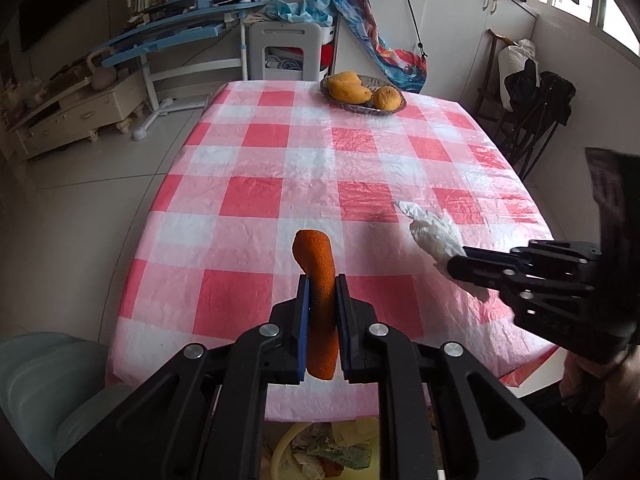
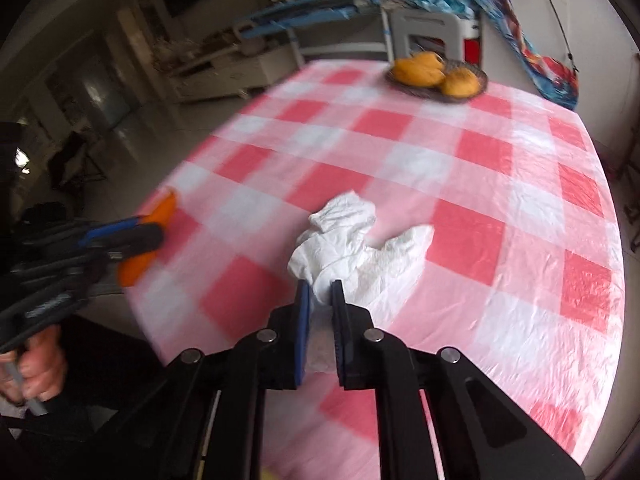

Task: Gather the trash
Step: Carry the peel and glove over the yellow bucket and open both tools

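Gripping an orange peel strip [image 1: 319,300] between the closed fingers of the left gripper [image 1: 322,292], lifted clear of the checked surface [image 1: 256,152] and hanging near its front edge. Pinching a crumpled white tissue [image 2: 348,248] with the right gripper [image 2: 320,292], fingers closed on its near end, the rest trailing forward onto the surface. Standing, by the look of it, at the carry step: both pieces of trash picked up, neither dropped yet. Calling next for drawing each hand back over the yellowish bin [image 1: 316,452] glimpsed below the front edge, then releasing; possibly already holding scraps, though mostly hidden behind the left gripper. Looking rough and stiff, the peel, curled at its tip; looking soft, wrinkled and limp, the tissue. Sitting well apart at the far side, a basket of mangoes [image 1: 362,92], apparently not trash.
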A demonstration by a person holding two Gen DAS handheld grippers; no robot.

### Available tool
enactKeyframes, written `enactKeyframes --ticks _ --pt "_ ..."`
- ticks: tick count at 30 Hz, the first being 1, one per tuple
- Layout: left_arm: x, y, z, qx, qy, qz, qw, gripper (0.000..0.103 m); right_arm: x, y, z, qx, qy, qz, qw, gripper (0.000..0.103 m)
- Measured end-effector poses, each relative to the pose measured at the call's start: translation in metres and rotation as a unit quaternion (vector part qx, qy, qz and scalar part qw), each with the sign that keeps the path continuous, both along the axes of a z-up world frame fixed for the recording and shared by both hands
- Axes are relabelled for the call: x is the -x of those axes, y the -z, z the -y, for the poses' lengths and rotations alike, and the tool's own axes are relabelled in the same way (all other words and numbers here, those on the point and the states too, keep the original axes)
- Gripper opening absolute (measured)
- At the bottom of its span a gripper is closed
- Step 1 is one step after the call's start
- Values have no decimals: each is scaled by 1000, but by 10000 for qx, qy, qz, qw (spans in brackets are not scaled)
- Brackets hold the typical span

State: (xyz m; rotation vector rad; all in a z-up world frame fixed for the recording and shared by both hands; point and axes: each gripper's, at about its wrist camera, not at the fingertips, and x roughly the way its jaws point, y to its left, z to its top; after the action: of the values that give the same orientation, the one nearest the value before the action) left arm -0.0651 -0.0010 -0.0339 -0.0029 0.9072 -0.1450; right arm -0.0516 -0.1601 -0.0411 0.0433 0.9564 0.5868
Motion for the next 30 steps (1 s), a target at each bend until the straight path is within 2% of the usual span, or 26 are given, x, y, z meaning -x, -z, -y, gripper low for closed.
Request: enactKeyframes --ticks 4,7,10,14,18,21,24,26,30 --pt "13 -4 -1 -51 -23 84 9999 12 31 -15 4 -745 -183 84 9970 12" --pt "23 -5 -5 -77 -68 124 9999 12 53 -19 -1 -1032 -373 34 9940 12" --pt "33 -7 -9 -63 -122 156 9998 12 78 -17 -11 -1080 -661 -86 9919 12" --pt "49 -7 -17 -49 -194 163 9997 12 108 -8 -34 -870 -1151 -313 9890 12" --pt "65 -3 -23 -44 -228 72 9997 12 136 8 -65 -279 -1705 -569 9833 12" --pt "80 3 -24 -48 -225 -76 9997 12 148 19 -76 52 -1866 -709 9798 16" --pt "95 11 -21 -112 -192 -188 9996 12 157 26 -81 153 -1918 -856 9776 30" --pt "106 16 -19 -151 -164 -289 9993 12 159 25 -81 225 -1854 -832 9789 47" --pt "121 25 -16 -200 -162 -474 9985 12 161 18 -68 200 -1406 -677 9875 63"
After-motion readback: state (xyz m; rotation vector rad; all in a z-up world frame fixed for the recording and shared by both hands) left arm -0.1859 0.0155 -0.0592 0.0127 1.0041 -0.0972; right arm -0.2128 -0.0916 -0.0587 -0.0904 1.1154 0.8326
